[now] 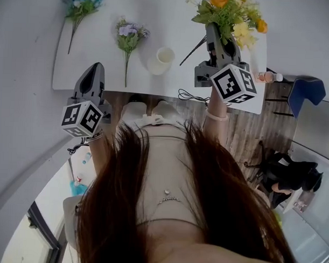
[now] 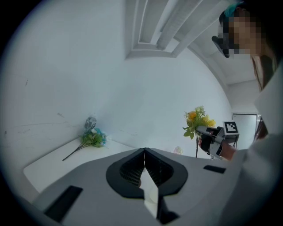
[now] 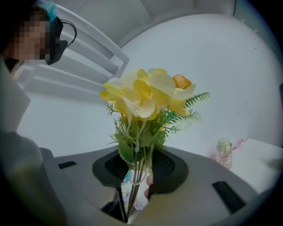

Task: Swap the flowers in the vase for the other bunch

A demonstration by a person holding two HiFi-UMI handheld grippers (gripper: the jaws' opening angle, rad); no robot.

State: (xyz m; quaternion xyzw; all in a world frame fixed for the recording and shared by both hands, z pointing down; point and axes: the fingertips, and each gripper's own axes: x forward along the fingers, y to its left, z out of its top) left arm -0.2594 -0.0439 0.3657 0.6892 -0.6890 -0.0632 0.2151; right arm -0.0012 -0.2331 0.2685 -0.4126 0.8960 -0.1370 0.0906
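Observation:
My right gripper (image 1: 217, 34) is shut on the stems of a yellow and orange flower bunch (image 1: 229, 13), held upright above the right end of the white table (image 1: 171, 85). In the right gripper view the stems (image 3: 135, 187) run between the jaws, under the blooms (image 3: 143, 95). The white vase (image 1: 162, 59) stands mid-table with no flowers in it. A purple bunch (image 1: 128, 39) lies flat to its left. My left gripper (image 1: 93, 72) hovers shut over the table's front left edge and holds nothing; its pads meet (image 2: 144, 154).
A blue and green bunch (image 1: 81, 3) lies at the far left corner, also in the left gripper view (image 2: 92, 137). A small pink-capped bottle (image 1: 266, 77) stands at the right edge. A black cable (image 1: 191, 96) lies along the front edge. A blue chair (image 1: 306, 90) is beyond.

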